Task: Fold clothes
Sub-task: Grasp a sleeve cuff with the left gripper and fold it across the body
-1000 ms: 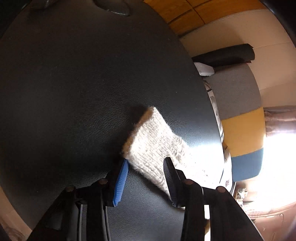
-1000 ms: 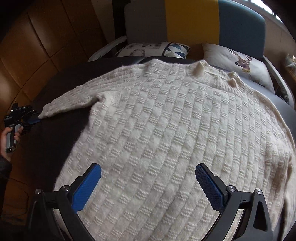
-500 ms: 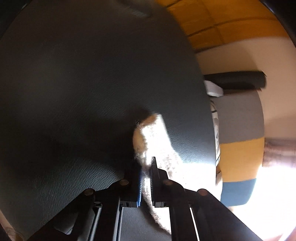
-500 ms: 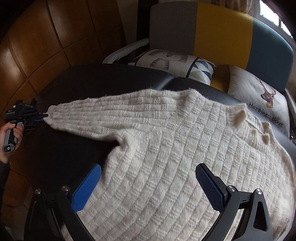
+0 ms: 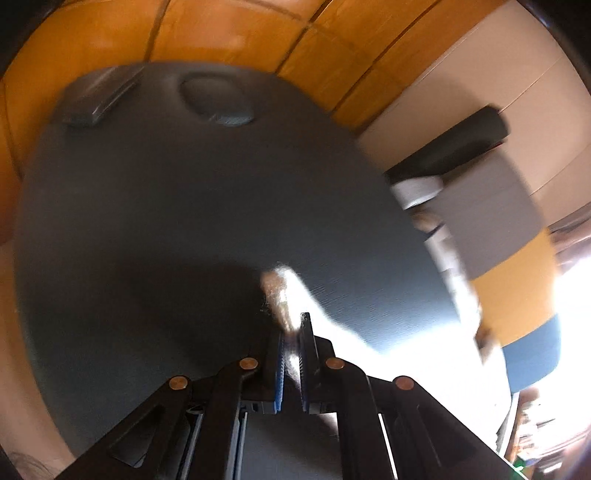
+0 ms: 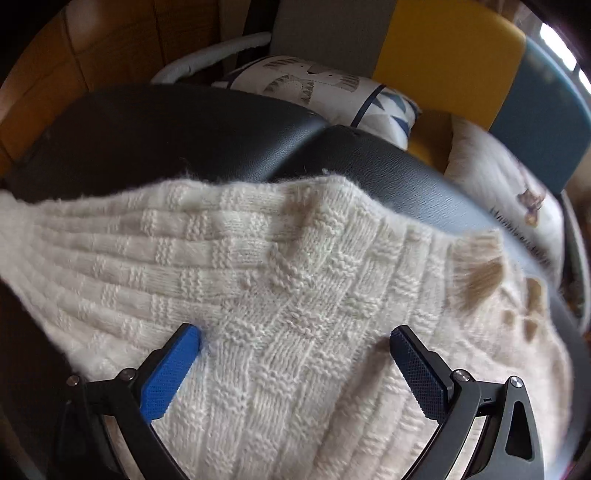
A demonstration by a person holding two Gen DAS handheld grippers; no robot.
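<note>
A cream knitted sweater lies spread on a black padded surface, its collar to the right and one sleeve running off to the left. My right gripper is open, low over the shoulder area where sleeve meets body, with knit between its blue pads. In the left wrist view my left gripper is shut on the sleeve cuff, lifted above the dark surface; the rest of the sleeve trails right into glare.
Behind the surface stands a grey, yellow and blue sofa back with printed cushions. Wooden wall panels rise at the far side. Two dark items lie at the far end of the surface.
My left gripper closed on the cuff and pulled the sleeve out and up. My right gripper came down and closer over the sweater's shoulder, staying open.
</note>
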